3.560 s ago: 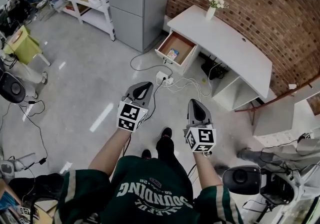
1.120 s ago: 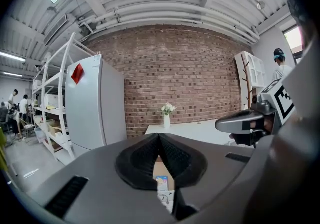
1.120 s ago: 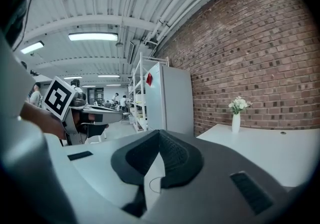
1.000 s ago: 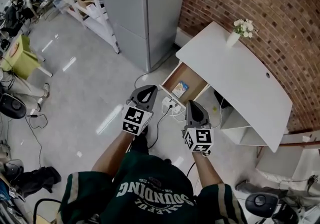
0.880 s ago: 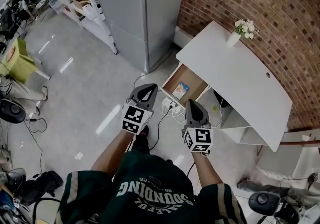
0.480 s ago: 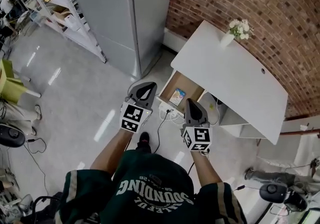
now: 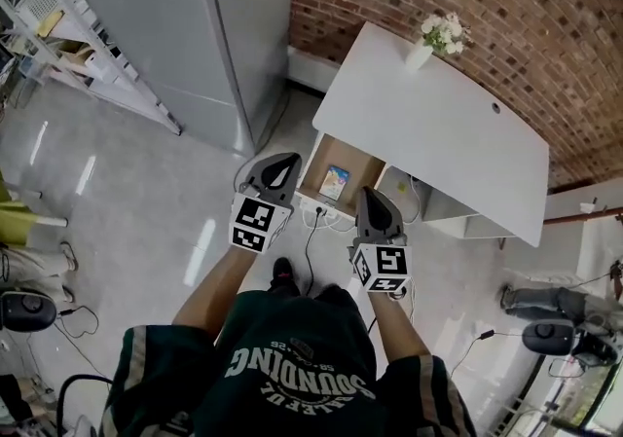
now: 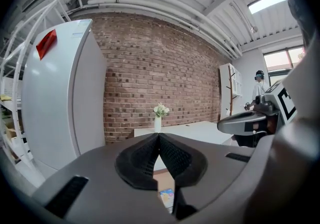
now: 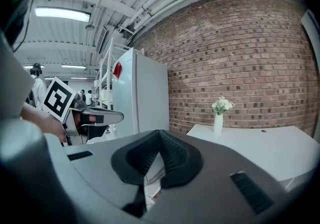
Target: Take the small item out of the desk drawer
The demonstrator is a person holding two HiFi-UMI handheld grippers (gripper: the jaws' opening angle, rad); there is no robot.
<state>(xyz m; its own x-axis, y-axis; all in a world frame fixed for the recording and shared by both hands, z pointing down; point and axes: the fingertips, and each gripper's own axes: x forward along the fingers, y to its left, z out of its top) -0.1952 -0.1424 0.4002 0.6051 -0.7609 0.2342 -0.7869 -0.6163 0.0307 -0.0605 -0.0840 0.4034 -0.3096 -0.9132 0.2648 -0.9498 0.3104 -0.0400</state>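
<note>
A white desk (image 7: 428, 124) stands against the brick wall, and its wooden drawer (image 7: 352, 153) is pulled open toward me. A small blue and yellow item (image 7: 335, 182) lies flat inside it. My left gripper (image 7: 275, 164) hangs shut and empty just left of the drawer's front. My right gripper (image 7: 372, 200) is also shut and empty, near the drawer's front right corner. Both are held up well above the floor. In the left gripper view the item (image 8: 166, 198) shows below the closed left gripper (image 8: 159, 135). The right gripper (image 9: 160, 133) points at the desk (image 9: 260, 143).
A tall grey cabinet (image 7: 195, 26) stands left of the desk, with white shelving (image 7: 58, 46) beyond it. A vase of flowers (image 7: 428, 41) sits on the desk's far corner. A power strip and cables (image 7: 316, 216) lie on the floor below the drawer.
The view has moved closer to the desk, so the drawer now lies right in front of both grippers. Both grippers stay shut and keep their pose.
</note>
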